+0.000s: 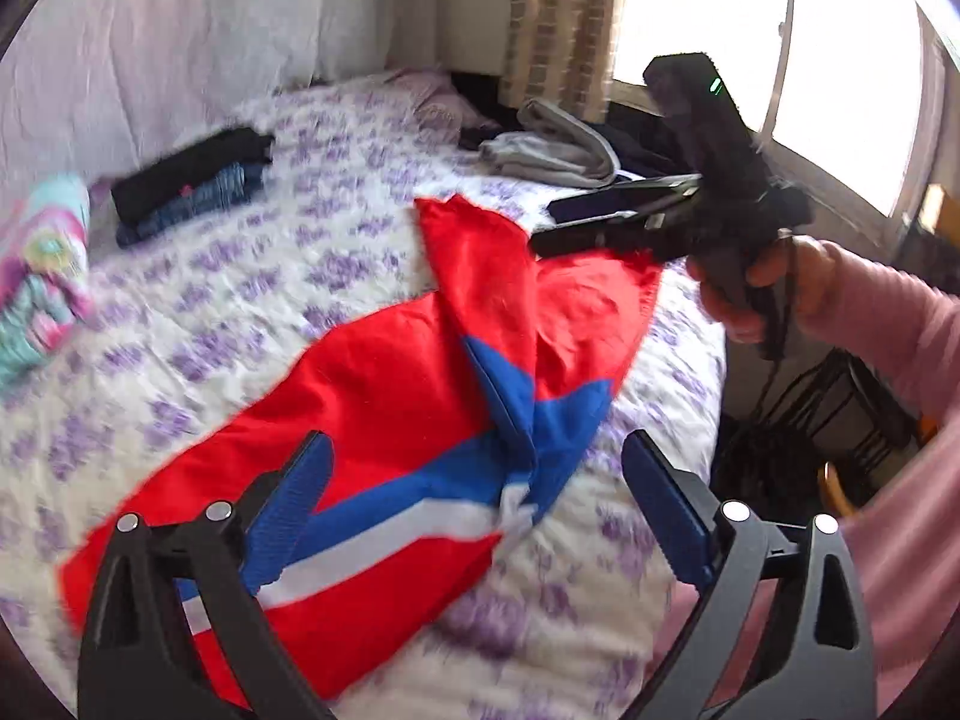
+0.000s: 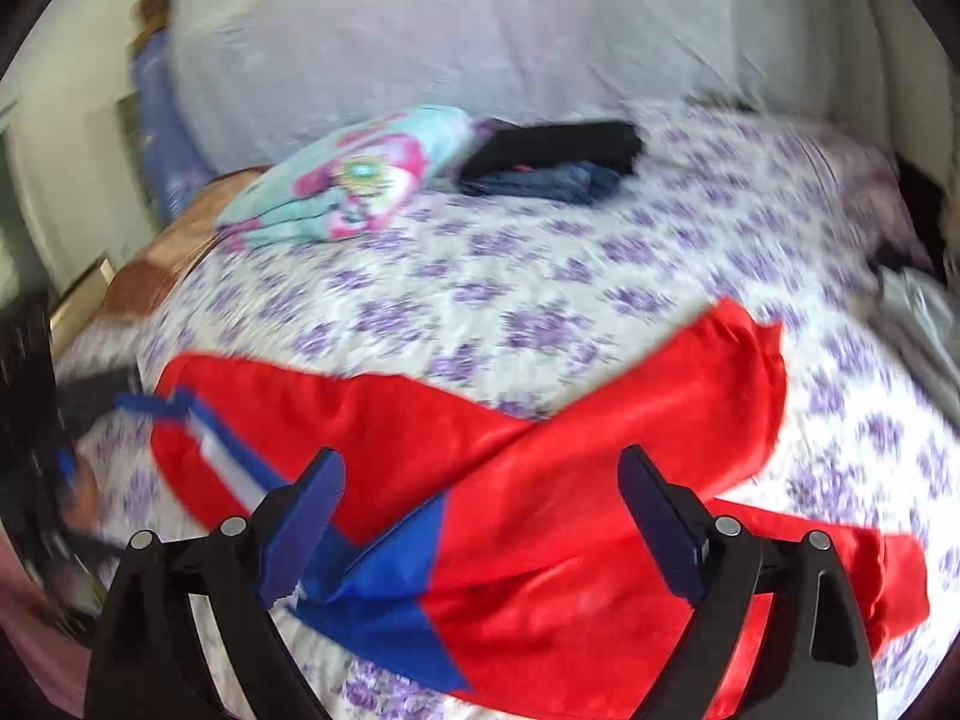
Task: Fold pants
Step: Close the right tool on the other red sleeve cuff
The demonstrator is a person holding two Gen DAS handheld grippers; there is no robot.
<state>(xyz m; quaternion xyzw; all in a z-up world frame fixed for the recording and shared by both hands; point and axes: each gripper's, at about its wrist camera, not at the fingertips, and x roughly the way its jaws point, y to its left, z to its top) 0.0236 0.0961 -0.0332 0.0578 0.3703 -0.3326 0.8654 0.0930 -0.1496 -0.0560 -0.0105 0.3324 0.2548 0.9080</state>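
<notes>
Red trousers with blue panels and a white stripe (image 1: 384,372) lie loosely spread across a bed covered in a white quilt printed with purple flowers (image 1: 198,300), legs crossing near the middle and nothing yet folded square. In the left wrist view, from nine o'clock round to three: a rolled turquoise-and-pink patterned cloth (image 1: 42,276), a stack of folded dark and denim garments (image 1: 192,186) at eleven o'clock, a pile of folded grey clothing (image 1: 552,150) at one o'clock, then the right gripper (image 1: 606,213), held in a hand (image 1: 756,282) with a pink sleeve, over the far trouser end. The left gripper (image 1: 474,480) hangs over the striped blue section, jaws wide and holding nothing. The right gripper's jaws are likewise wide apart and empty above the red cloth (image 2: 540,540) in its own view. The step looks like a release between folds, the garment dropped but still untidy. The next move likely calls for catching both leg ends and laying one leg flat on the other. No containers are in view.
</notes>
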